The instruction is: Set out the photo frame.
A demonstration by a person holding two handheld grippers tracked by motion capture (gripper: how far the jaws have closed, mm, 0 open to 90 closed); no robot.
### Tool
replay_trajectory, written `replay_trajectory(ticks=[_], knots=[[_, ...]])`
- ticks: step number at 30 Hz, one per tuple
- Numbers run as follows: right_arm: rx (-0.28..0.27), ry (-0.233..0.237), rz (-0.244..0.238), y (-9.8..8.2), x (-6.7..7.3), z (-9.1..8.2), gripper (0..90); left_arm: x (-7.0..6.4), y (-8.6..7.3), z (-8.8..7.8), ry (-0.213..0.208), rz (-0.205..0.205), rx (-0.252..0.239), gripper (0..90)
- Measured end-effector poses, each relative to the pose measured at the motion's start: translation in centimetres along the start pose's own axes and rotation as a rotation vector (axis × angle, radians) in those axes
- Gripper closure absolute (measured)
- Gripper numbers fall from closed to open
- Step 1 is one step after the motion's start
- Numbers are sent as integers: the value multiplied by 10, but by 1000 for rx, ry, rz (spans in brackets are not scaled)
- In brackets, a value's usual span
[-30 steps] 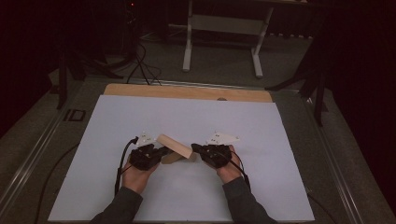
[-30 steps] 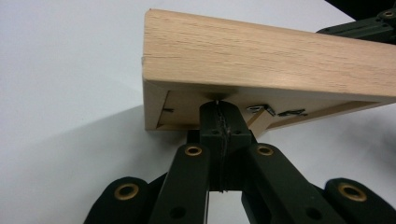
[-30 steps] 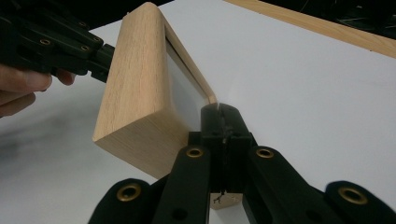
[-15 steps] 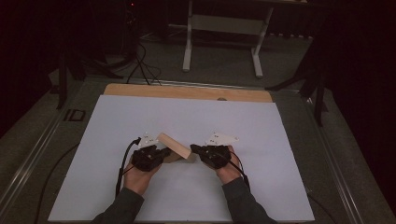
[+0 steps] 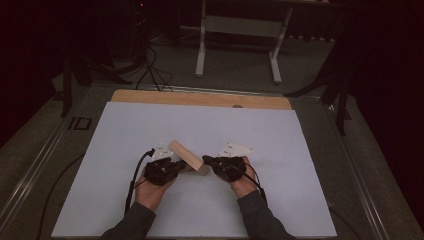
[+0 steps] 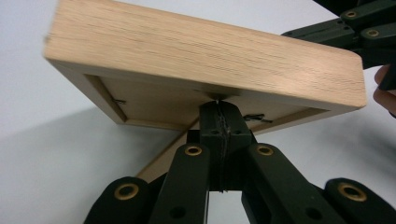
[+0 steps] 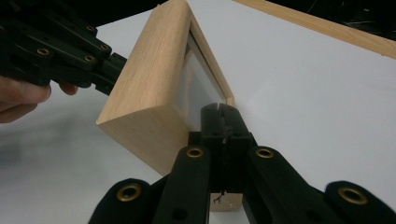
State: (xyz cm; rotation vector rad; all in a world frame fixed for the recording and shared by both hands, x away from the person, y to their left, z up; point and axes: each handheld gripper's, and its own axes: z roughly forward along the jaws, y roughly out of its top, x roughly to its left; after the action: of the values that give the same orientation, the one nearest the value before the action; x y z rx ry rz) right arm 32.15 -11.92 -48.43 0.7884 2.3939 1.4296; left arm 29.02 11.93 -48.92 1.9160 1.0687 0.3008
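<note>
A light wooden picture frame (image 5: pixel 186 156) stands tilted on the white table top, held up between my two grippers. My left gripper (image 5: pixel 181 166) is shut, its tips pressed against the recessed back of the frame (image 6: pixel 205 51) near a small metal clip. A wooden strut (image 6: pixel 163 161) runs down from there beside the jaws. My right gripper (image 5: pixel 206 161) is shut too, its tips against the glazed front of the frame (image 7: pixel 149 79) by the lower inner edge. The right gripper's arm (image 6: pixel 355 28) shows past the frame, as does the left one (image 7: pixel 70 51).
A white sheet (image 5: pixel 280 150) covers the table, with a bare wooden strip (image 5: pixel 200 98) along the far edge. Beyond it a white stand (image 5: pixel 240 30) and black cables (image 5: pixel 150 65) lie on the dark floor. Cables trail from both grippers toward the near edge.
</note>
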Motion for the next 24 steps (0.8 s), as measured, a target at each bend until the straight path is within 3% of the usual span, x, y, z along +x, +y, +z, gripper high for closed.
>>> replay_trajectory(ticks=[13,24], knots=[[5,5,-7,1,3,1,899,-2,-2,5,2,13,17,895],[7,19,-21,1,8,3,899,2,-3,5,8,0,15,895]])
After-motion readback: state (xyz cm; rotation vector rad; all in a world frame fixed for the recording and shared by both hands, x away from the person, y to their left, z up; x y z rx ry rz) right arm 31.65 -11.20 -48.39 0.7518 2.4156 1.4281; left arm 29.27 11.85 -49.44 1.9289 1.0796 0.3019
